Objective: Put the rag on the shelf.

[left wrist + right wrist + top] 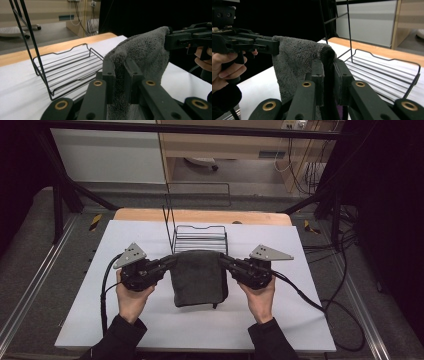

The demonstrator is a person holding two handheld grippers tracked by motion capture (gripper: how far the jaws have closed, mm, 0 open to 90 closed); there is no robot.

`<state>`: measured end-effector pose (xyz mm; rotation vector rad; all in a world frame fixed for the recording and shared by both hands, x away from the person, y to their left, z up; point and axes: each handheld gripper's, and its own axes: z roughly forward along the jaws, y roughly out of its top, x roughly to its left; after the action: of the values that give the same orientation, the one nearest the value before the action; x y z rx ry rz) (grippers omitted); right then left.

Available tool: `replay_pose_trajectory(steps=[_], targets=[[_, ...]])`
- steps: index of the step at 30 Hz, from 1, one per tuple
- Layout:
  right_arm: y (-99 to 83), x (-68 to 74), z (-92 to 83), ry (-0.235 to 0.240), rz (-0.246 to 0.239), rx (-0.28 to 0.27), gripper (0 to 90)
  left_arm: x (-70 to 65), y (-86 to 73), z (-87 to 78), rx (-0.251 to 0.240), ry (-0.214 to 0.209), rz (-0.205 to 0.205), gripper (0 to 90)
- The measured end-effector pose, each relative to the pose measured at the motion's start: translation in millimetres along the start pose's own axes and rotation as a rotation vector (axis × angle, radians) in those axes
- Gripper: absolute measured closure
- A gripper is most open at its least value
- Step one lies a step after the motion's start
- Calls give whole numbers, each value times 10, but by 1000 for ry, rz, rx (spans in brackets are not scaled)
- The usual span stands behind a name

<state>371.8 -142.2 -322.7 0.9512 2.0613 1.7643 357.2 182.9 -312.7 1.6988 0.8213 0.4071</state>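
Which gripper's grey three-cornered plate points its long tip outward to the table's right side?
The right gripper: its plate's tip points right. The left gripper's plate points left. Both clamp the dark grey fluffy towel.

Both forearms reach in from the near edge in dark sleeves, held roughly parallel and well apart. The left hand grips the left gripper from below, its jaws pointing inward and pinched together. The right hand mirrors it, the right gripper aimed back toward the left, its jaws likewise clamped, both raised at matching height.
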Motion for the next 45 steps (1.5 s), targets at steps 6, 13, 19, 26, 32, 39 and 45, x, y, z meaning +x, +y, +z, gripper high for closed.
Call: replay_pose_trajectory(steps=[6,13,19,26,32,39,45], targets=[[105,84,-97,-6,-23,-51,810,-57,88,-47,-61,3,8,806],[213,107,-161,-25,-30,-110,810,-87,198,-33,-112,-7,3,806],[319,123,-198,-44,-40,-152,810,-103,331,-6,-165,-13,-2,806],[459,147,-215,-69,-67,-198,811,-112,460,8,-214,-6,8,807],[581,164,-207,-78,-77,-233,811,-98,566,12,-248,0,2,807],[746,192,-194,-92,-103,-259,812,-83,707,-5,-290,-4,-11,807],[901,201,-166,-105,-114,-286,812,-90,896,-25,-324,8,-3,807]])
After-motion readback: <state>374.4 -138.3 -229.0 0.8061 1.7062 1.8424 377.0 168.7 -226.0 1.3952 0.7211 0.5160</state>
